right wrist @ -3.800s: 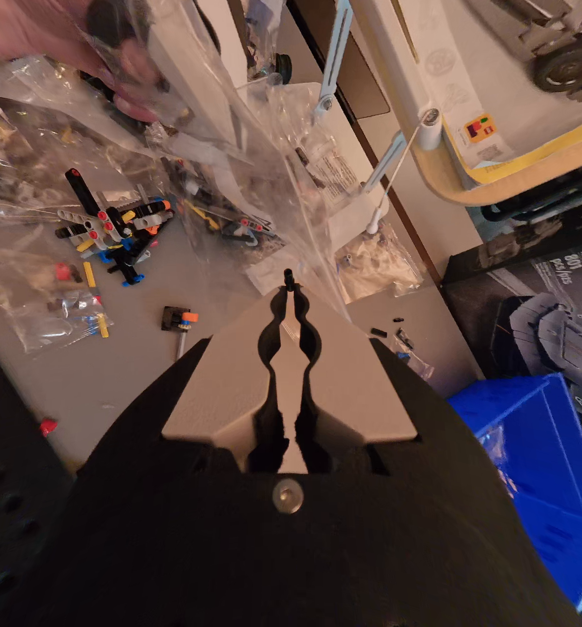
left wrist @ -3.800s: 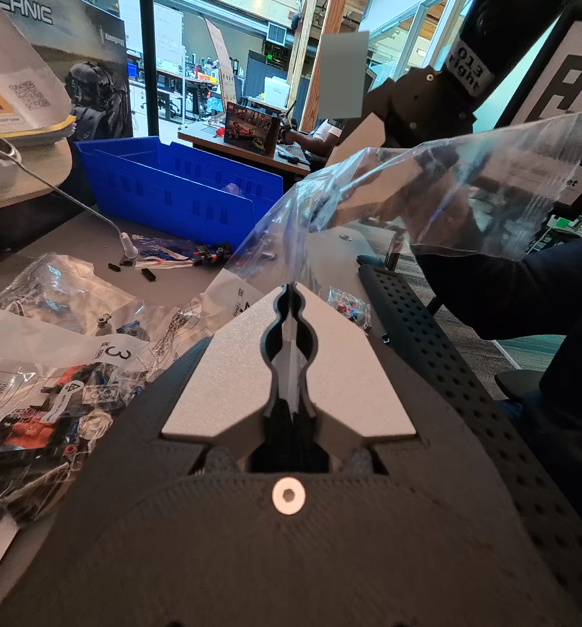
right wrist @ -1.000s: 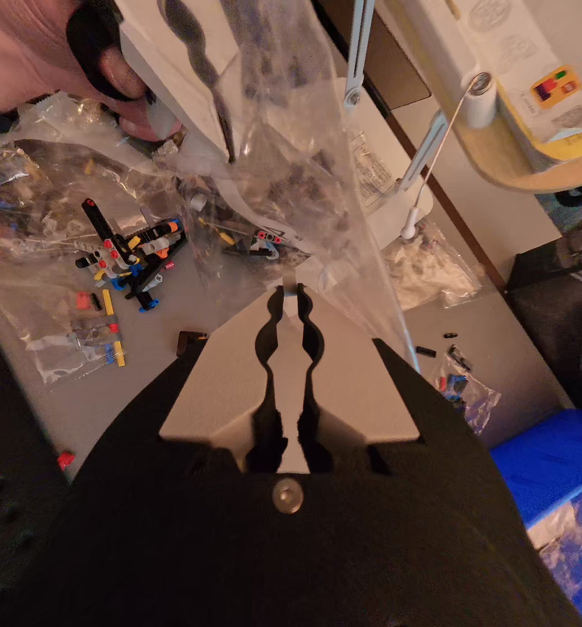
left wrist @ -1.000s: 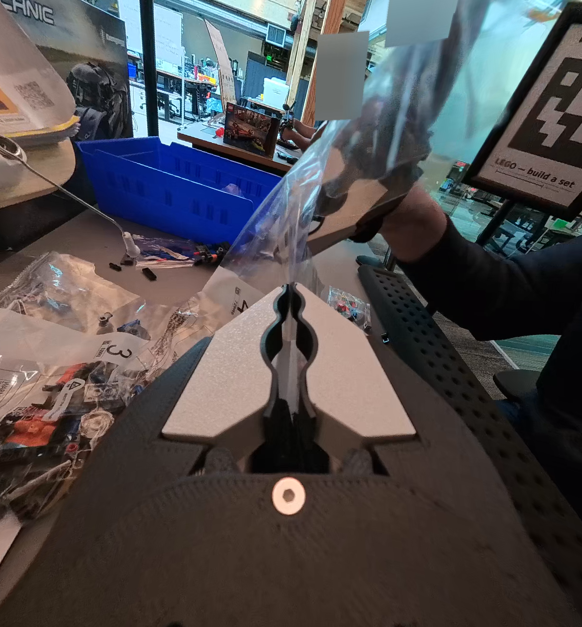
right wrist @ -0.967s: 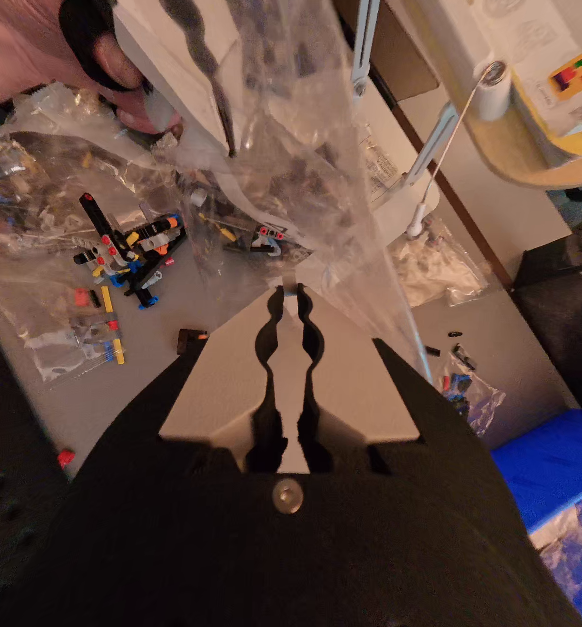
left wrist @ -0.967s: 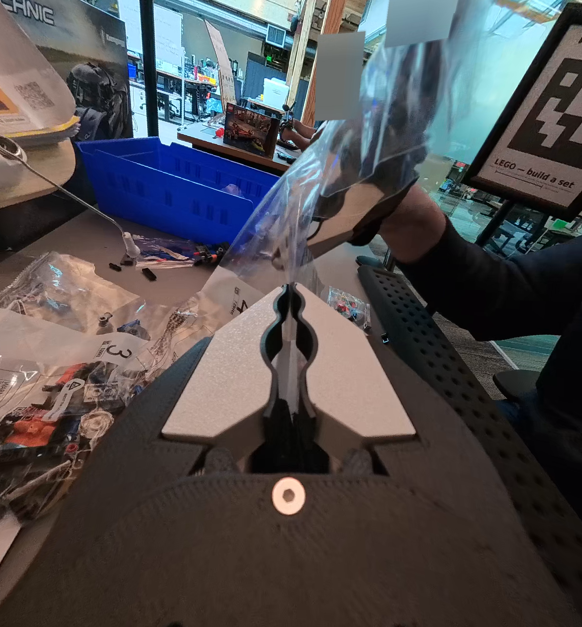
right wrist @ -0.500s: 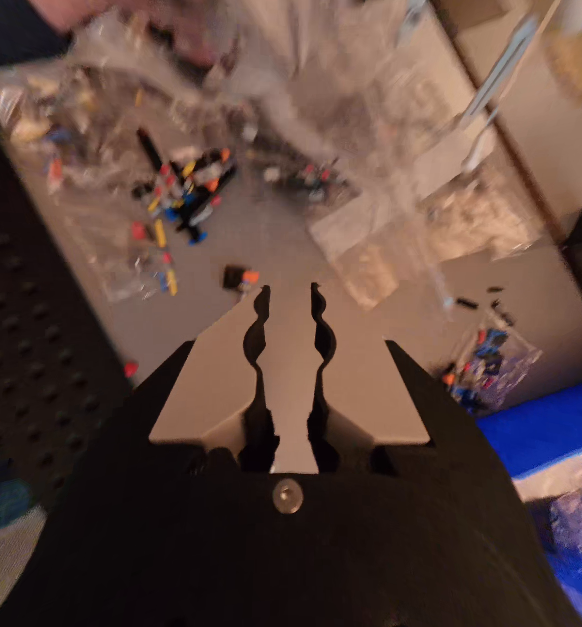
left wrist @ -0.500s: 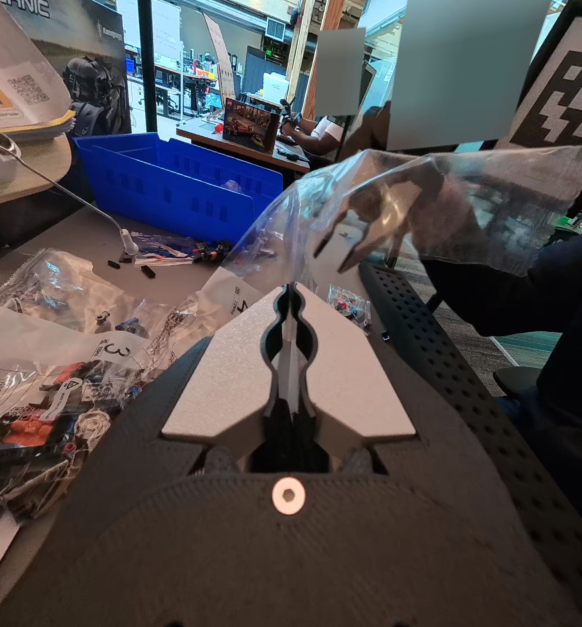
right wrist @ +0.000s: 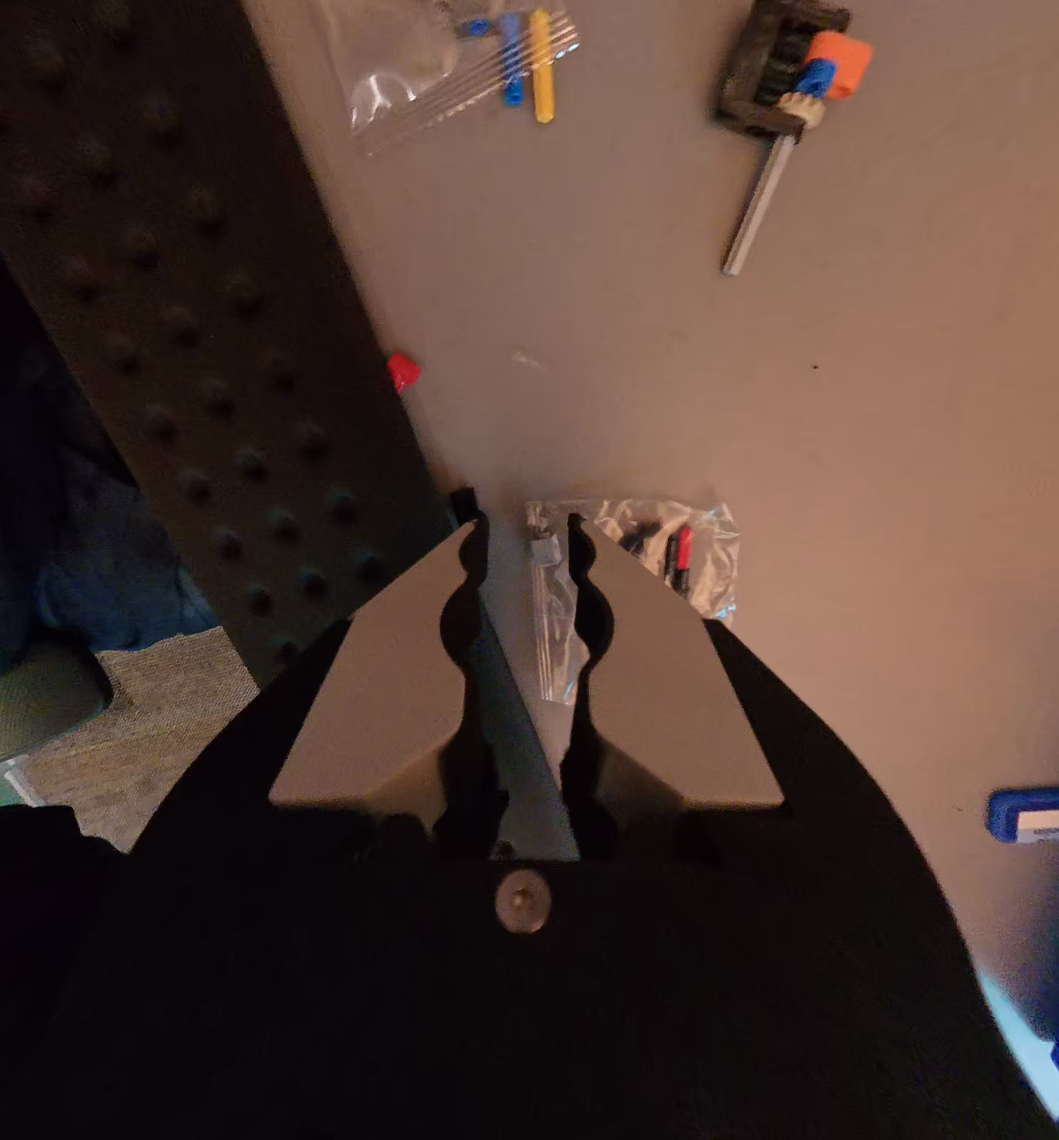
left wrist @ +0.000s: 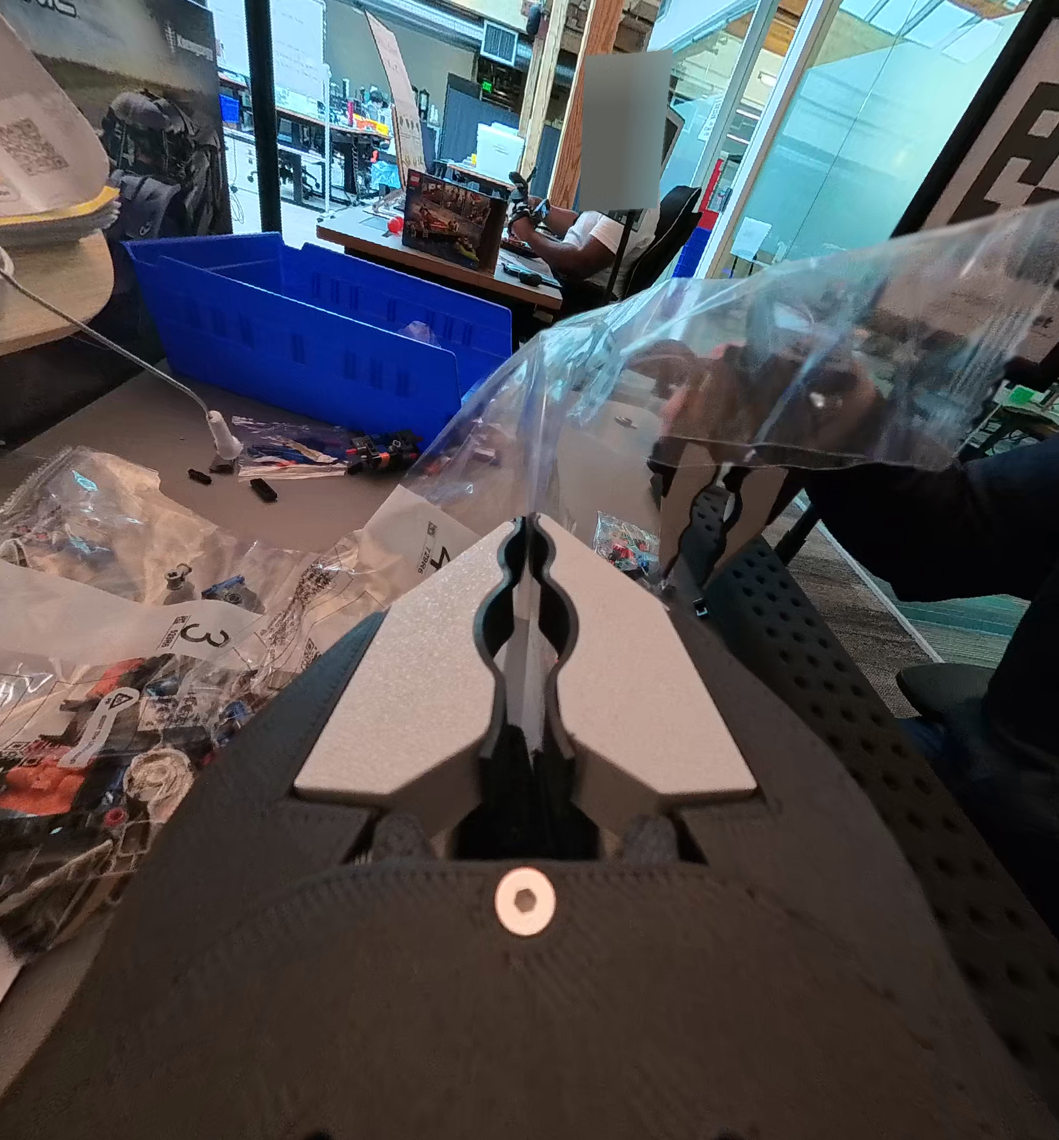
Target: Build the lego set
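My right gripper (right wrist: 527,524) has let go of the clear plastic bag (left wrist: 761,345) and swung down toward the grey worktop (right wrist: 823,432); a second ago its fingers were nearly together at the bag's film, and now they stand spread with nothing between them. My left gripper (left wrist: 530,521) has not shifted: its fingers are pressed together, pinching the lower edge of that bag, which billows up and off to the right ahead of it. In the left wrist view the right gripper (left wrist: 715,487) shows beyond the film, tips pointing down, below the bag's hanging edge.

Just past my right fingertips lies a small clear packet with red and dark pieces (right wrist: 668,555), one end of it showing through the gap between the fingers. Farther ahead and to the right sits a small black sub-assembly with an orange and blue end on a grey axle (right wrist: 786,92). Ahead and slightly left is a small ribbed clear pouch holding blue and yellow pins (right wrist: 483,68). A loose red piece (right wrist: 403,372) rests at the worktop's left edge, against the black perforated strip (right wrist: 175,277).

To the left of my left gripper, numbered clear bags of parts (left wrist: 113,678) are heaped, orange, black and blue pieces inside. Ahead left stands a blue plastic bin (left wrist: 304,345), with a flat packet of blue and black parts (left wrist: 304,450) before it.
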`<move>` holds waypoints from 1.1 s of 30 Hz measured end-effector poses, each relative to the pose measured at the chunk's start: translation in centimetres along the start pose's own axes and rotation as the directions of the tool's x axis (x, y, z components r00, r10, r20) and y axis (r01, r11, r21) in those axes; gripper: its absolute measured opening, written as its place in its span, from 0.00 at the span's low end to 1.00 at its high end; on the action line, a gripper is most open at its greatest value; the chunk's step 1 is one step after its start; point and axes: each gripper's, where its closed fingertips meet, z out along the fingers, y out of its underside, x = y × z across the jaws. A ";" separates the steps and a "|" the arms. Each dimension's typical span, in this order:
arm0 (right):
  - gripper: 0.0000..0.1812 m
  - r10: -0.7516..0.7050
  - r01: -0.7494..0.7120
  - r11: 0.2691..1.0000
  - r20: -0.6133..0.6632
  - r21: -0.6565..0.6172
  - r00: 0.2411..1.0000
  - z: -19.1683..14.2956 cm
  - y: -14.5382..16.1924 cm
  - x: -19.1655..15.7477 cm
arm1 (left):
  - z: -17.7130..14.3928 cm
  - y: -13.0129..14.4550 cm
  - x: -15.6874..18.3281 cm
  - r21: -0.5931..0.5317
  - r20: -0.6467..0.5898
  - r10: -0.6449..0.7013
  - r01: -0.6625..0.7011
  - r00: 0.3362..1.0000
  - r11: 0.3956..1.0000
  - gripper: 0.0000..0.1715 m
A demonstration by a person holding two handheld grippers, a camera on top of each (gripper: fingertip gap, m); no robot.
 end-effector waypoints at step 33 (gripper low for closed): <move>0.12 0.022 -0.019 0.995 -0.030 0.096 0.999 0.4 -1.4 1.0 | 0.2 0.2 0.0 -0.012 0.000 0.002 -0.002 1.000 1.000 0.00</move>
